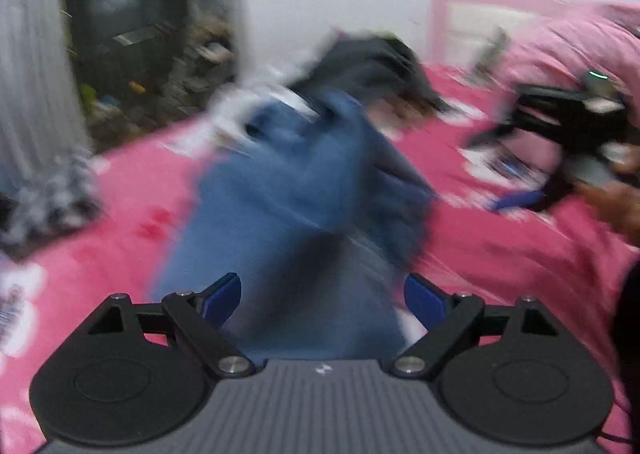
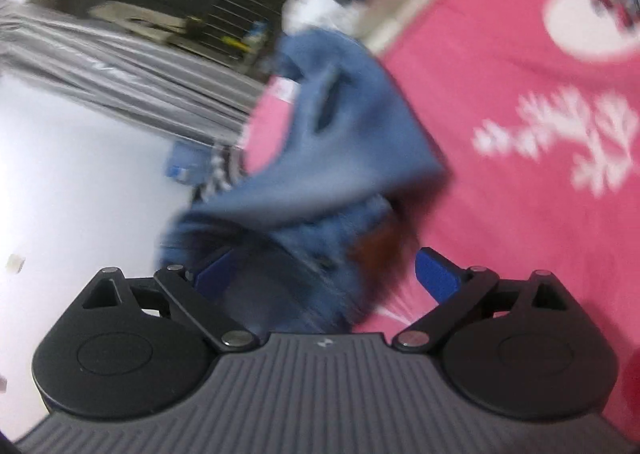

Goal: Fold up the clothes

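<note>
A blue denim garment lies crumpled on the pink bedspread, blurred in both views. My left gripper hovers over its near end, open, with the cloth below and between the blue fingers but not pinched. My right gripper is at the right of the left wrist view, held in a hand, off to the side of the garment. In the tilted right wrist view the right gripper is open too. The denim garment, with its brown patch, runs loose between the spread fingers.
Dark and white clothes are heaped behind the denim. A black-and-white patterned cloth lies at the bed's left edge. A pink quilt bulges at the back right. Grey curtains and a dark window stand beyond the bed.
</note>
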The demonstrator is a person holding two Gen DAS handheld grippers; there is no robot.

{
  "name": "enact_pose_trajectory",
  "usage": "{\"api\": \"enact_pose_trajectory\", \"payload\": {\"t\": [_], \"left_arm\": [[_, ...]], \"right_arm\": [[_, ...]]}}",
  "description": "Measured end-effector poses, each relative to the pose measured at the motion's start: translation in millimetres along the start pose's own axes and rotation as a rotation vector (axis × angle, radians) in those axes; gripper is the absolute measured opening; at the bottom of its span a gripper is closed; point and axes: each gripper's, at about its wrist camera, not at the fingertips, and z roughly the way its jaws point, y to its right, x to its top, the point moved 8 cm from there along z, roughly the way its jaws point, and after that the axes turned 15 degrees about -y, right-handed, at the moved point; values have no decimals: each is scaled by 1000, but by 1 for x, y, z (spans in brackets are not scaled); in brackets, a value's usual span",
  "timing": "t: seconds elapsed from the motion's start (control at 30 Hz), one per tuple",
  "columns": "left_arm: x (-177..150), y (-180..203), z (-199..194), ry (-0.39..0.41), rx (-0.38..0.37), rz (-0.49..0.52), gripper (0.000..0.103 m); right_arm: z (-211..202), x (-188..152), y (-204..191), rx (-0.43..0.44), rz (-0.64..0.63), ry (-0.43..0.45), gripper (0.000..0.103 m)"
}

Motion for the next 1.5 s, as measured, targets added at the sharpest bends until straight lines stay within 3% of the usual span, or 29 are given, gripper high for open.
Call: {"api": "enact_pose_trajectory", "payload": {"t": [0.1,0.23,0.3,0.33,0.37,0.4,0.43,0.47,0.63,0.73,0.9,1.0,1.07,1.17,1.23,1.33,1.43,1.5], "left_arm": [[-2,20,26,-31,31,77,90],[2,21,60,-66,119,80,84],[3,15,73,-73,155,64,75],[4,12,78,-80,171,58,60],[4,7,81,-86,185,41,40],[4,1,82,-92,199,15,32],[4,-5,81,-96,196,-11,24],[4,-11,77,-93,172,-47,20],[10,-40,27,-34,-38,-192,14],[5,-63,-15,15,-187,-265,14],[-22,-119,-70,68,-331,-432,14],[-56,-163,-67,23,-301,-584,16],[-80,-193,-64,-14,-273,-686,26],[-120,-226,-60,-84,-103,-766,40],[-124,-234,-65,-85,-52,-771,42],[-118,-238,-77,-60,-2,-759,62],[-90,-223,-84,-17,8,-658,79],[-75,-202,-83,-20,-2,-569,82]], "right_arm": [[30,6,-3,-4,-24,-38,96],[68,20,-14,-42,-105,-83,96],[86,26,-16,-61,-133,-98,96],[92,27,-14,-60,-133,-103,94],[98,26,-13,-50,-130,-109,83],[98,24,-15,-32,-136,-110,71],[96,20,-19,-9,-142,-109,41],[93,15,-23,15,-146,-109,29],[64,-7,-64,75,-249,-92,25],[41,-21,-111,146,-330,-103,25],[38,-39,-192,226,-496,-155,25],[80,-39,-222,262,-538,-247,25],[124,-37,-234,248,-524,-327,27],[205,-34,-235,172,-518,-420,33],[251,-33,-228,65,-535,-444,41],[301,-32,-193,-48,-452,-510,51],[300,-28,-174,34,-323,-546,57],[277,-25,-174,114,-277,-544,76]]}}
